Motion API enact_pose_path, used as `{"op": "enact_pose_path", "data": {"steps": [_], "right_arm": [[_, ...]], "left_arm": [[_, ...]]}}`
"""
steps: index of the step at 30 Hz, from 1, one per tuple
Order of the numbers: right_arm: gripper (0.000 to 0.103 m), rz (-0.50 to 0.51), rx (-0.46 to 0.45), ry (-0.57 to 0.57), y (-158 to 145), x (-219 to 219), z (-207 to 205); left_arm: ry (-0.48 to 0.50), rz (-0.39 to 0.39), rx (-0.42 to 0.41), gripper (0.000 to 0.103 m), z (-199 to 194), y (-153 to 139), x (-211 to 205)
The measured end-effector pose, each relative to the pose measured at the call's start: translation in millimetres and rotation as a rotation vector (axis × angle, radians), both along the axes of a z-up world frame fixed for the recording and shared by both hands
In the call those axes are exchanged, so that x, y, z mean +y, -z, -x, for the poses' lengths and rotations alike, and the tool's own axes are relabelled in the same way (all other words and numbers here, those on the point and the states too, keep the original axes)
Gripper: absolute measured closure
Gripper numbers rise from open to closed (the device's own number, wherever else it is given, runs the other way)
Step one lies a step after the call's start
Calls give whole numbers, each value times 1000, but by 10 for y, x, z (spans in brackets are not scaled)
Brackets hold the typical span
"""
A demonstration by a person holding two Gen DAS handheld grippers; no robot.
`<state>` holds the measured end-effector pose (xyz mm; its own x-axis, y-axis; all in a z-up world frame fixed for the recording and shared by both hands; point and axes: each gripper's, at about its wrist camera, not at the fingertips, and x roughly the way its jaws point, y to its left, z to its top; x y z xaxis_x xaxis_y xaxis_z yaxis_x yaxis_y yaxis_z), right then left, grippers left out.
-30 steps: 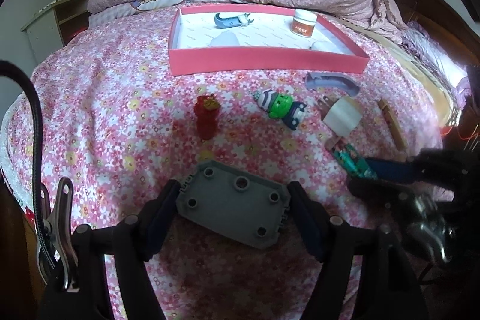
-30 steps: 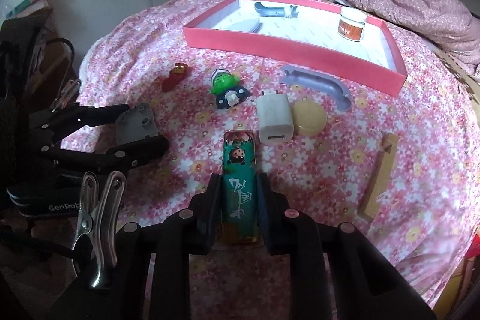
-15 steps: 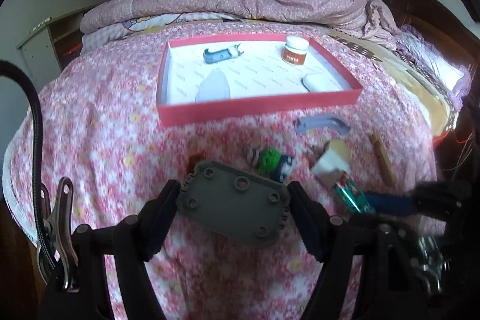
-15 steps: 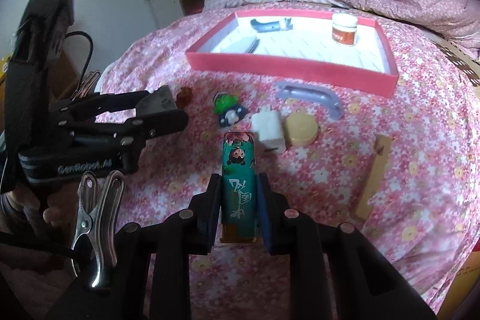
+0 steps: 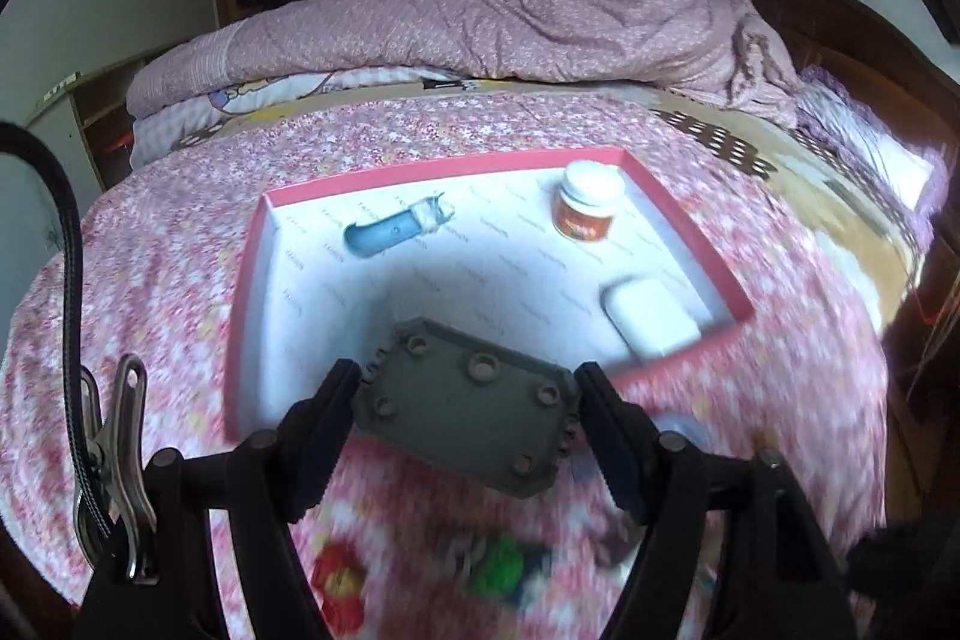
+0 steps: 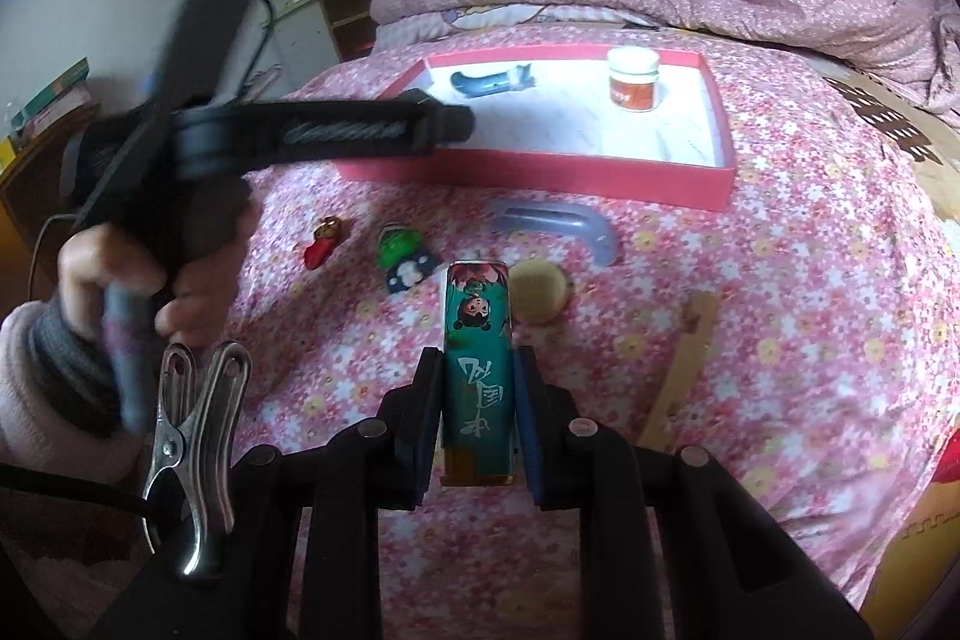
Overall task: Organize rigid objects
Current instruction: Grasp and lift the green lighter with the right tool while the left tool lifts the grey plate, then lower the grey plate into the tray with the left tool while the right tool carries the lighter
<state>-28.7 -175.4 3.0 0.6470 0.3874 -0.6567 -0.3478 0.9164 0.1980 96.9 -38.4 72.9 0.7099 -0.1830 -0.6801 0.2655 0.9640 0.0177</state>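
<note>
Left tongs (image 5: 468,415) clamp the grey plate (image 5: 465,409) (above the pink tray (image 5: 684,226)); right tongs (image 6: 477,415) pinch the green lighter (image 6: 479,370).

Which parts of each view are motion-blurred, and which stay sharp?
Left wrist: bedspread and toys smear, while the grey plate in the left gripper is sharp. Right wrist: only the left gripper and hand blur; the lighter is crisp.

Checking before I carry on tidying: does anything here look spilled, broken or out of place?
Nothing looks spilled or broken. The pink tray sits flat on the bed with the jar upright inside. The red figure, green figure and grey handle lie loose in front of it, not yet sorted.
</note>
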Motion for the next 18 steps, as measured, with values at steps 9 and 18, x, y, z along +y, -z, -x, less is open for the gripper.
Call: {"op": "enact_pose_path", "data": {"steps": [9, 18], "right_arm": [[79, -13, 0, 37, -6, -154, -51], [79, -24, -10, 73, -58, -281, -97]], "left_arm": [[-28, -7, 55, 27, -292, 230, -97], [-36, 23, 49, 26, -261, 247, -46]]}}
